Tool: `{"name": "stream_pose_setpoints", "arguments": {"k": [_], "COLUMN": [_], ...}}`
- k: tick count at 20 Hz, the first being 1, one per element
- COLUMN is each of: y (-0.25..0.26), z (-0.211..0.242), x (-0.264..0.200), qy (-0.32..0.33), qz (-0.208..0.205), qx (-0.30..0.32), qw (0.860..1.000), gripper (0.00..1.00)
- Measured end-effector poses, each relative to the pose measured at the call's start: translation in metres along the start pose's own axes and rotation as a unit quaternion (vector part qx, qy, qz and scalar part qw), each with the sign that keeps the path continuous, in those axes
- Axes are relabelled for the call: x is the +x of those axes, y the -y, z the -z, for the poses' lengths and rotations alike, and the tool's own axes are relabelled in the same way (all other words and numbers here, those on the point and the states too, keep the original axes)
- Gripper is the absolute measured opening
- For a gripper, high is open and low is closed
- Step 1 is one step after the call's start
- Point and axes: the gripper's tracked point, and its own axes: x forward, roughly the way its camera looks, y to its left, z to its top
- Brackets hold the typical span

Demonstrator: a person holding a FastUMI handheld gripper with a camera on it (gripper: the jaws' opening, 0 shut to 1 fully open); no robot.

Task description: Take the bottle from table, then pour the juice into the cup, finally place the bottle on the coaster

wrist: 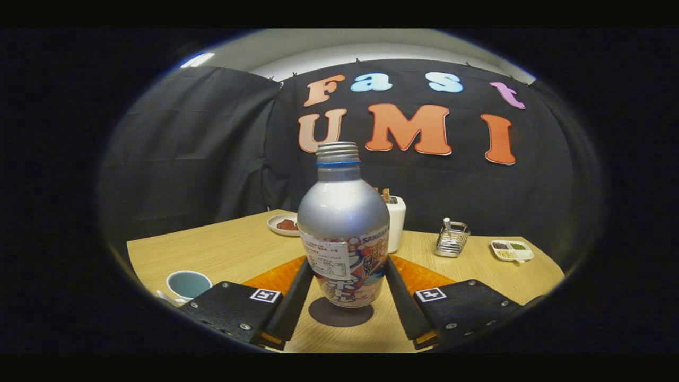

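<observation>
Hand-held gripper (pixel 347 276) around smooth metal bottle (pixel 343 223)

- The gripper (pixel 344 289) has two broad, flat carriage blocks, one to the left and one to the right, each with a matt, slightly grainy surface.
- Each block carries a small square marker in black and white on its inner far corner: left marker (pixel 264 295), right marker (pixel 430 294).
- Small round silver screws (pixel 245 327) sit along the block edges and corners.
- From each block a long, narrow finger (pixel 293 305) runs forward, slanting inward toward the far end.
- At the near end of each finger a thin orange-yellow strip (pixel 271 338) shows under the block.
- The fingers stand apart, one on each side of the bottle (pixel 344 233), right beside its lower part; whether they press on it is not clear.
</observation>
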Motion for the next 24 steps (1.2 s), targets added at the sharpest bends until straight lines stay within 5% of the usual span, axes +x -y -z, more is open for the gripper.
{"name": "stream_pose_setpoints", "arguments": {"k": [14,24], "y": [-0.014,-0.01], "z": [0.068,0.047], "x": [0.023,0.01], "qy": [-0.085,-0.06], "qz": [-0.031,-0.037], "qx": [0.05,0.059], "qw": [0.995,0.996], "gripper": [0.77,0.86]}}
